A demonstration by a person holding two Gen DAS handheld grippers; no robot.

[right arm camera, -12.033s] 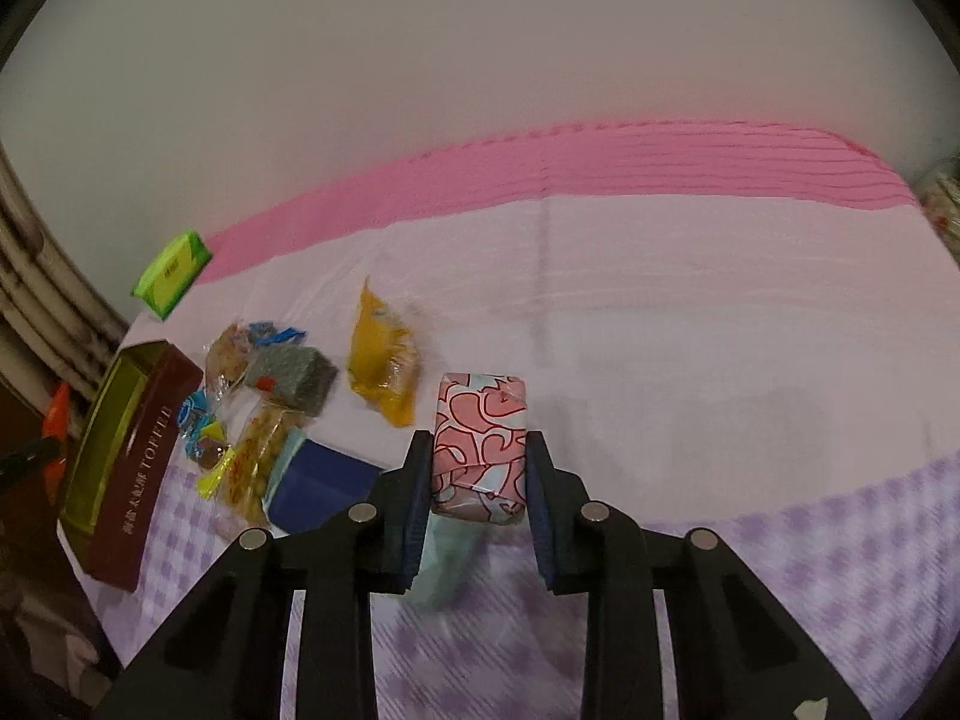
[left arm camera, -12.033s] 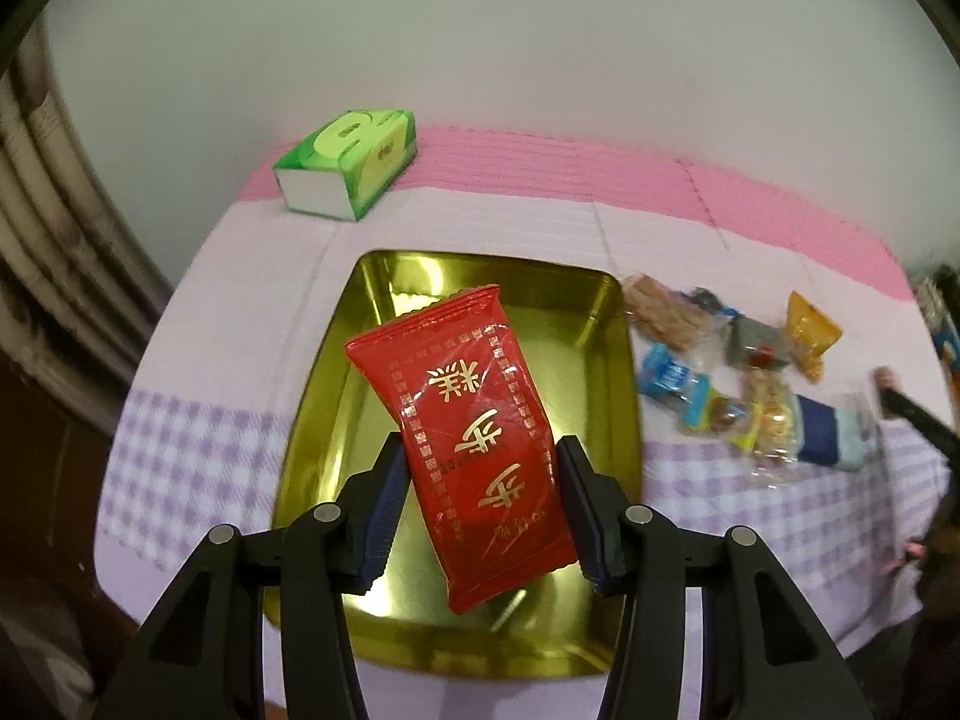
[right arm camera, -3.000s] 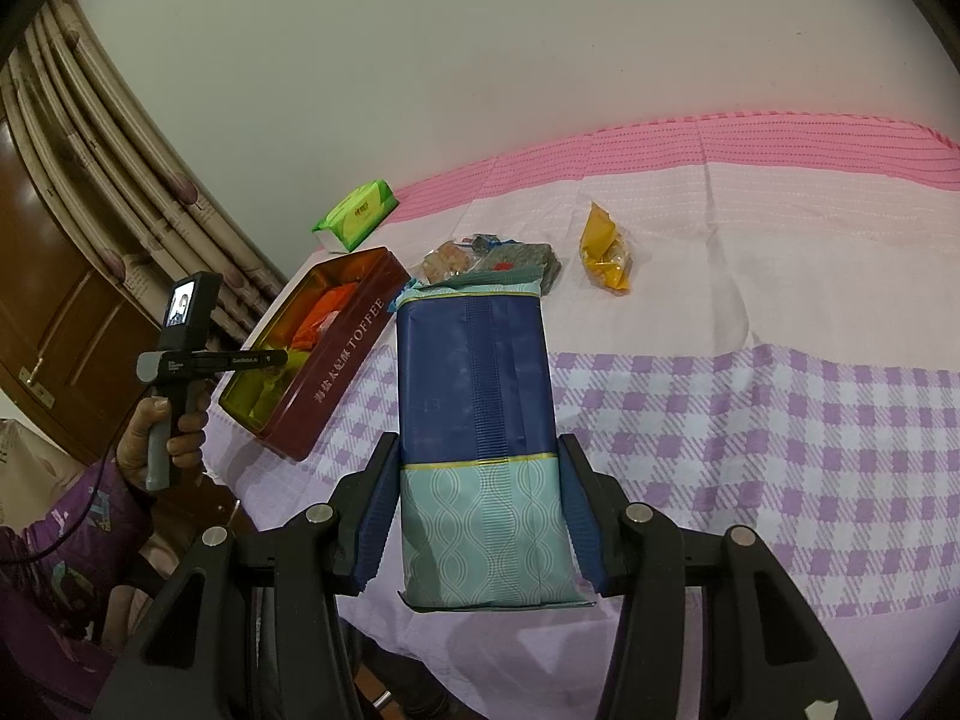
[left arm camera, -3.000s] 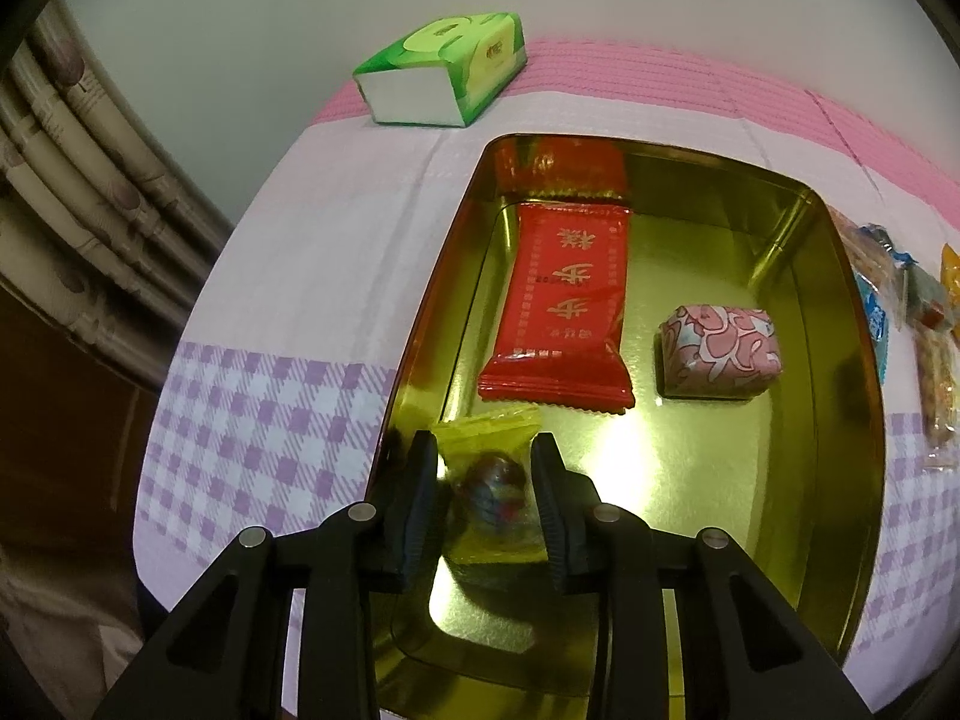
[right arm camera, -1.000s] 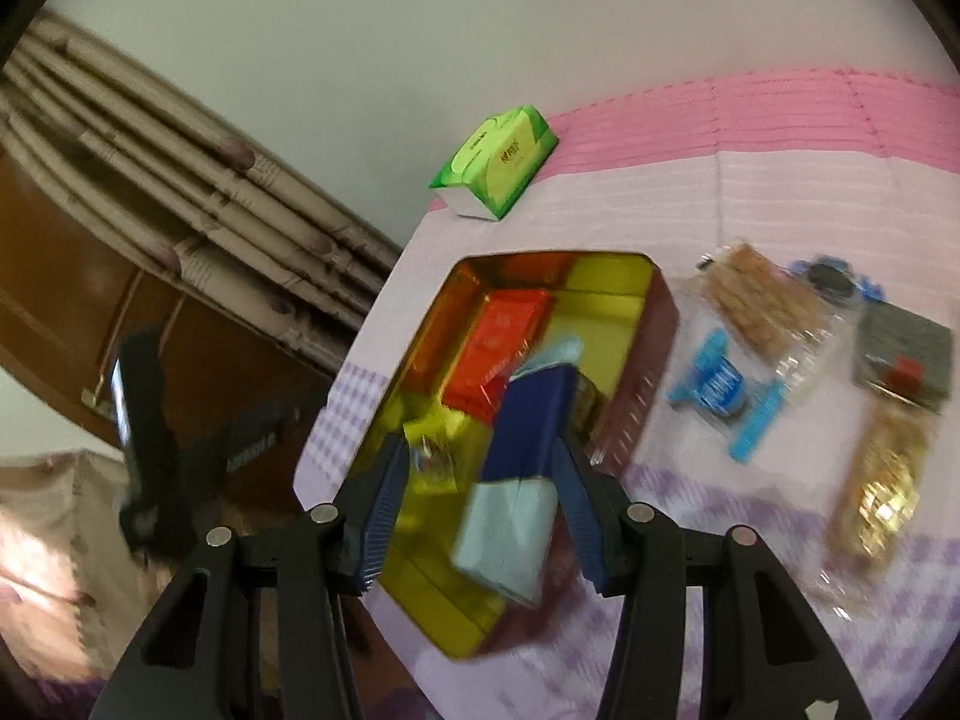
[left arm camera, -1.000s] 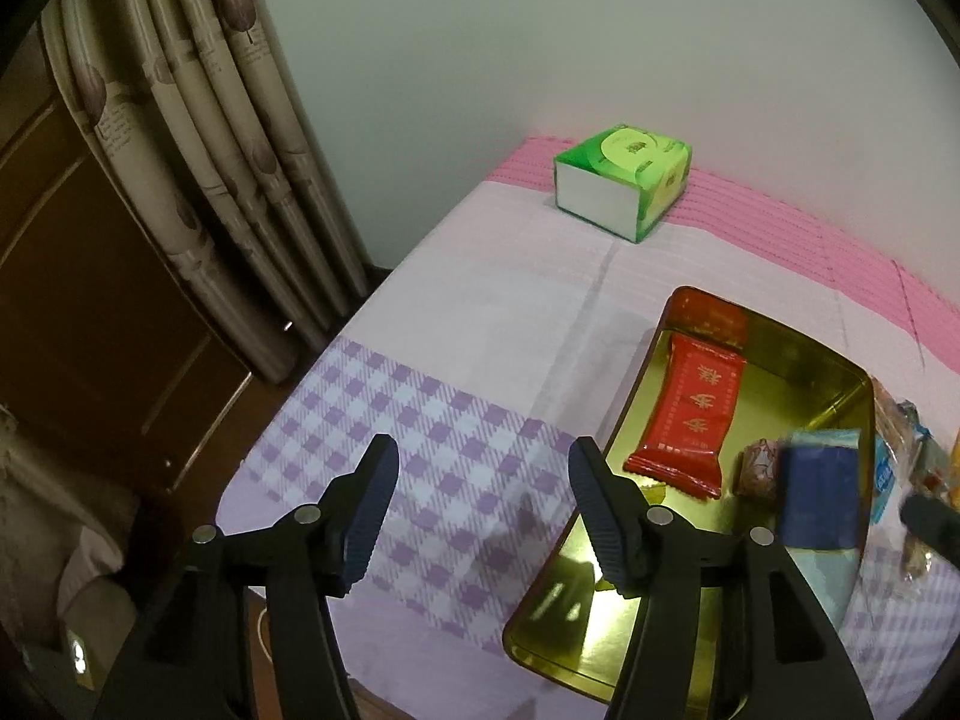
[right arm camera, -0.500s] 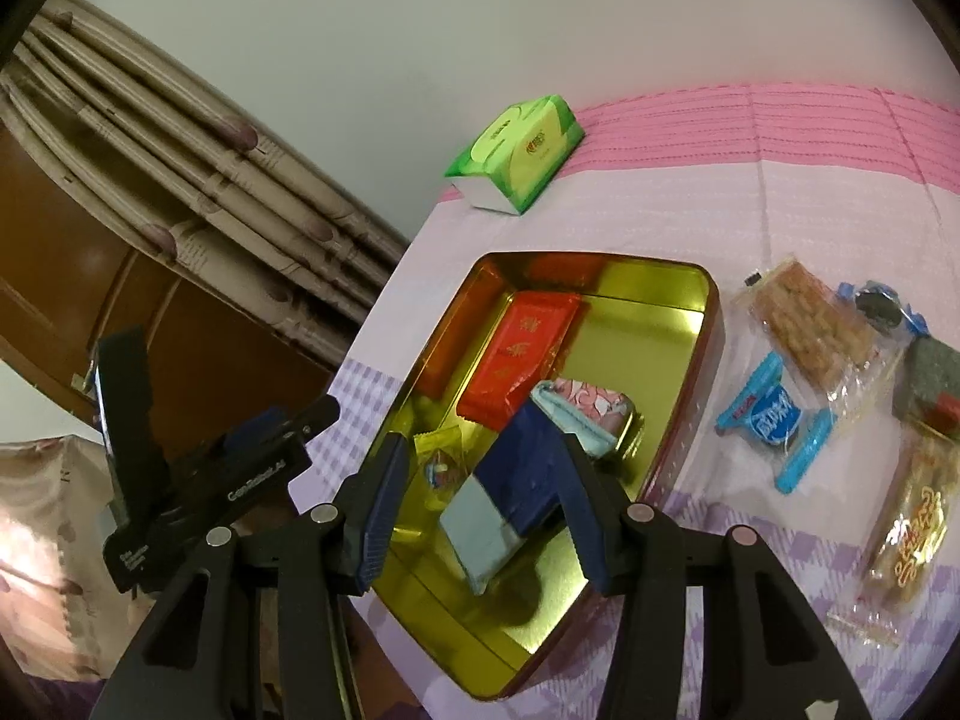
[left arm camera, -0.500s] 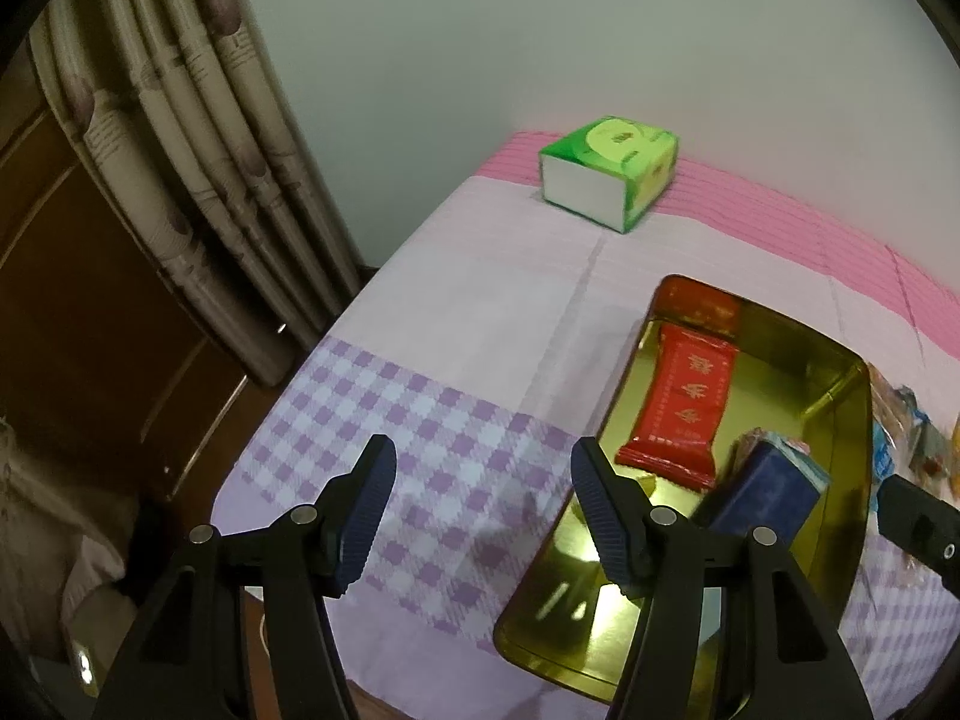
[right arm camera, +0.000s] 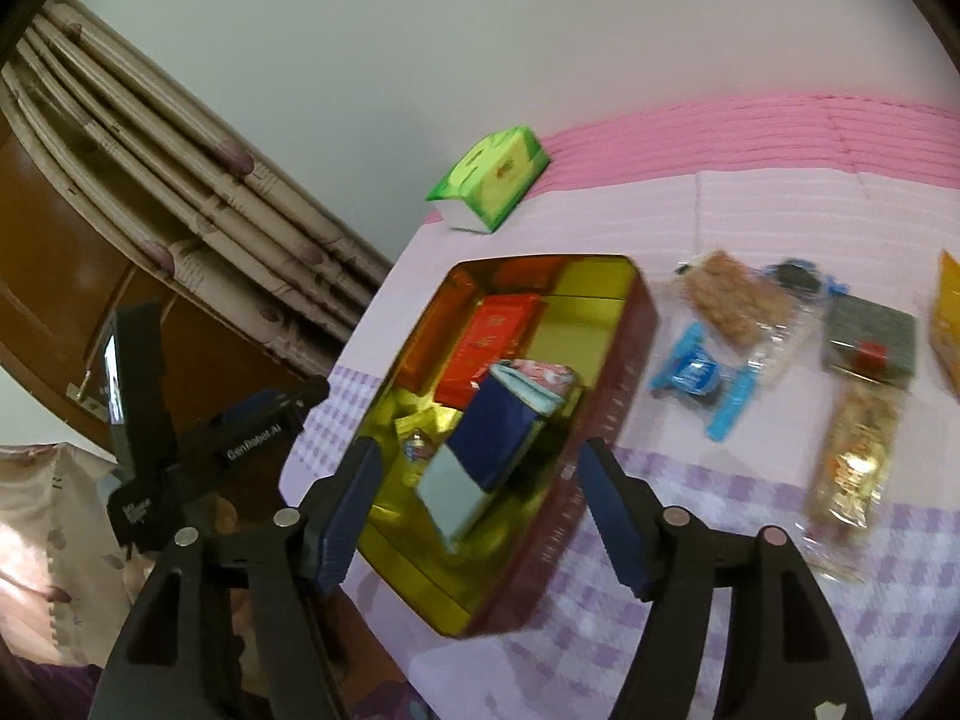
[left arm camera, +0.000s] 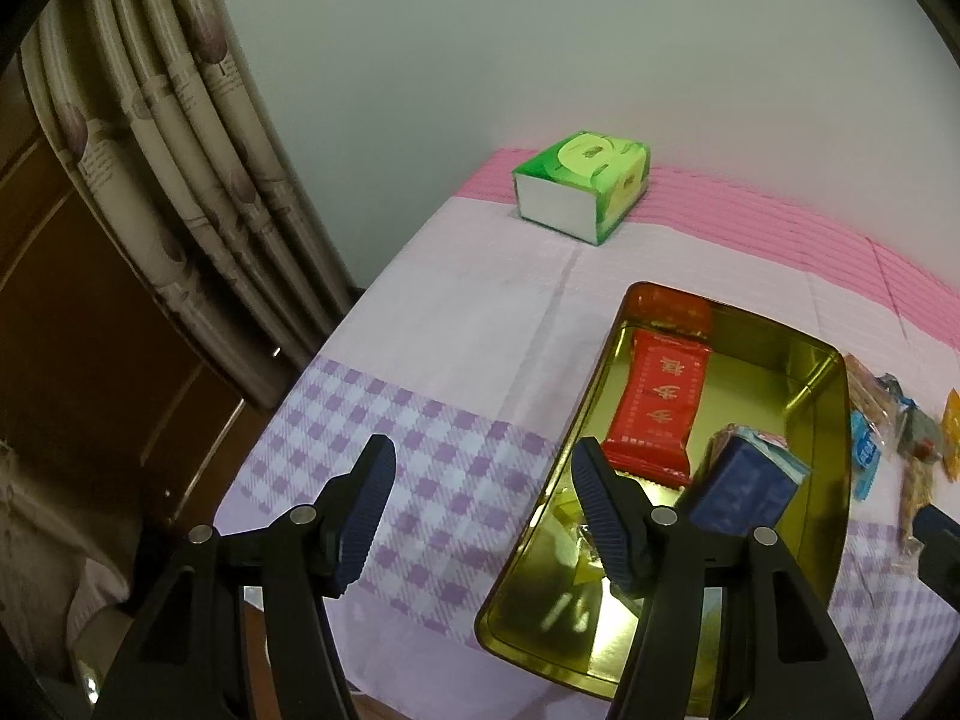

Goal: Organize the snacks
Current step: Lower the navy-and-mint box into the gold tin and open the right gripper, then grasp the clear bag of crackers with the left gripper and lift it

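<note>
A gold tin (left arm camera: 825,450) (right arm camera: 600,276) on the table holds a red packet (left arm camera: 657,408) (right arm camera: 489,336), a pink heart-print candy (right arm camera: 549,373), a yellow-wrapped candy (right arm camera: 420,429) and a blue and teal box (left arm camera: 744,483) (right arm camera: 486,450) that lies tilted inside. My right gripper (right arm camera: 477,510) is open and empty above the tin's near end. My left gripper (left arm camera: 480,510) is open and empty, held over the tablecloth left of the tin. Several loose snacks lie right of the tin, among them a blue candy (right arm camera: 699,378) and a cracker pack (right arm camera: 729,297).
A green tissue box (left arm camera: 582,183) (right arm camera: 492,177) stands at the table's far left. Curtains (left arm camera: 180,168) and a wooden door are to the left, past the table edge. The left gripper's body (right arm camera: 198,450) shows in the right wrist view, left of the tin.
My right gripper has opened and let go of the blue and teal box, which now lies in the tin. My left gripper has let go of the yellow candy and drawn back left.
</note>
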